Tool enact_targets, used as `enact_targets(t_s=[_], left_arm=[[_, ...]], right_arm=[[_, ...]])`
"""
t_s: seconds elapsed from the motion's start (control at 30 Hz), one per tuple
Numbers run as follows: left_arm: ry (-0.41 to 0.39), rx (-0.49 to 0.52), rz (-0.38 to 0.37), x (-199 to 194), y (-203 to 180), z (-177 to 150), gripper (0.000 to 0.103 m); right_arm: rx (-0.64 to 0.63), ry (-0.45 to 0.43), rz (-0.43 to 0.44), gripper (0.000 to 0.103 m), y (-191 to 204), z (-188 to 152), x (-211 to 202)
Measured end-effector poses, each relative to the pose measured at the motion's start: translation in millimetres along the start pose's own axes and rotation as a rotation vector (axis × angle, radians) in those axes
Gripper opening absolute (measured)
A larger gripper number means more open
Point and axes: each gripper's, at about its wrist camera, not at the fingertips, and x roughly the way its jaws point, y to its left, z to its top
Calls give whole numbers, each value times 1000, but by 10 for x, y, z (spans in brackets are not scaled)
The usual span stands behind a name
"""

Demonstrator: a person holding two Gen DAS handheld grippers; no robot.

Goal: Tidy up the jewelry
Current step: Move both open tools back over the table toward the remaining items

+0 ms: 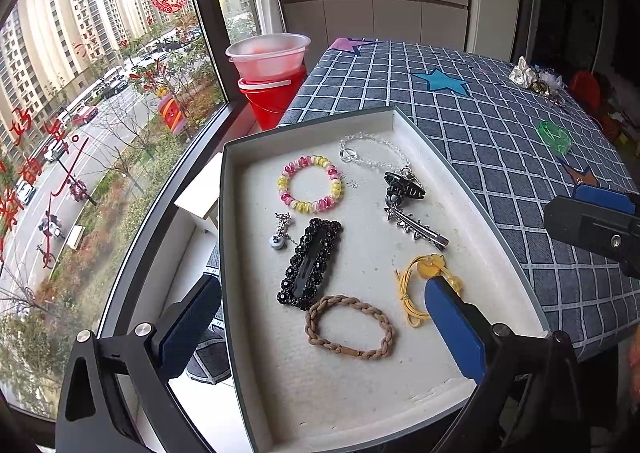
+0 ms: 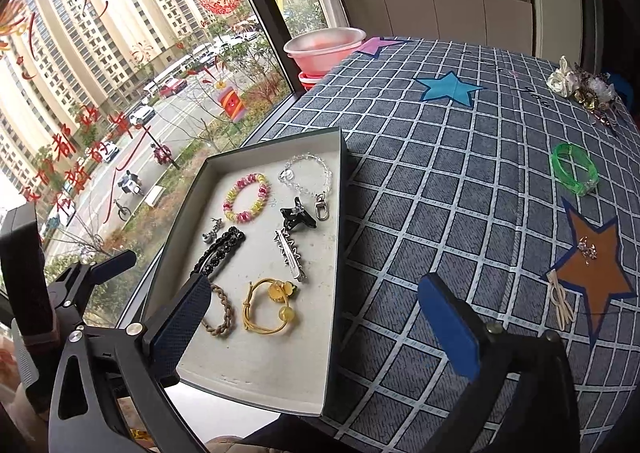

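Note:
A shallow white box tray [image 1: 229, 213] [image 2: 341, 189] lies at the table's window-side corner. It holds a pink-yellow coil bracelet [image 1: 310, 184], a clear bead chain [image 1: 372, 153], a black claw clip [image 1: 402, 187], a silver spiked clip [image 1: 416, 229], a black rhinestone clip [image 1: 312, 263], a brown braided tie [image 1: 350, 327] and a yellow tie with amber beads [image 2: 268, 305]. My left gripper [image 1: 320, 293] hangs open over the tray's near half, holding nothing. My right gripper [image 2: 314, 285] is open astride the tray's right wall, also holding nothing. A green bangle [image 2: 574, 169] lies on the cloth.
Beige hair ties [image 2: 560, 301] and a tiny pink piece [image 2: 587, 247] rest on an orange star patch. A heap of scrunchies [image 2: 580, 87] sits at the far right. A red bucket with pink bowls [image 1: 272, 73] stands by the window beyond the table edge.

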Motion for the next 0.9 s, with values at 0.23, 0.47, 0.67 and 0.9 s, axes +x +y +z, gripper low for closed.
enact_targets(t_s=[0.23,0.47,0.67,0.9], left_arm=[[-3,50,-58,-76,-281,69,103],[-20,134,-125,-164,-813,220,103],[-2,193,-203,-187,-1361,309,103],[48,237,-265,-67,-2018,359,103]], right_arm=[[17,-3,-48,103,-235,-54,-122],[92,47,-150,103,-838,-203,-306],[223,27,-245,103,-1493,-342,-607],[356,23,-332,103,-2143,-445,-848]])
